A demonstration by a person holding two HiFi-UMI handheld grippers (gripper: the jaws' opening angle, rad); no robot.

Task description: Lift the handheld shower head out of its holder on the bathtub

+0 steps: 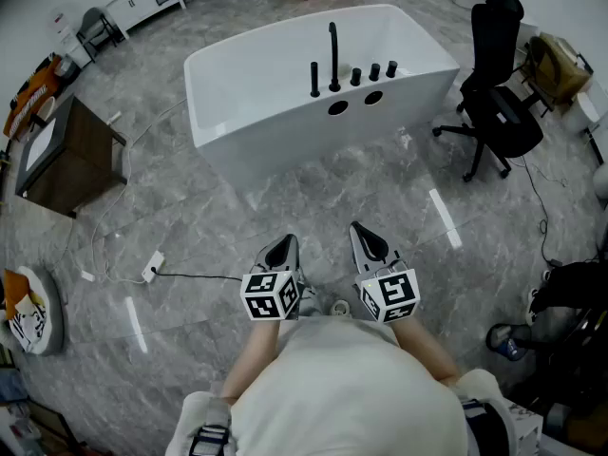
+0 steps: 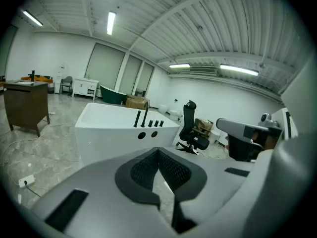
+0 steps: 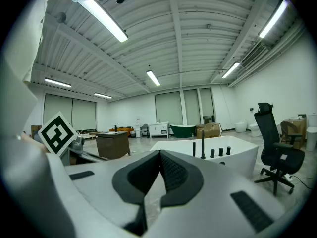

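Two tools, the left gripper (image 1: 282, 250) and the right gripper (image 1: 369, 242), sit side by side, each with jaws pressed together on nothing (tips touching). Well ahead of both, the black shower head (image 1: 314, 79) stands upright in its holder on the white bathtub (image 1: 266, 133) rim.

Bathtub (image 1: 285, 150): glossy, smooth white. Fittings (image 1: 333, 60): matt black. Floor (image 1: 313, 207): polished grey marble-look. Cabinet (image 1: 81, 155), left of frame: dark matt wood.
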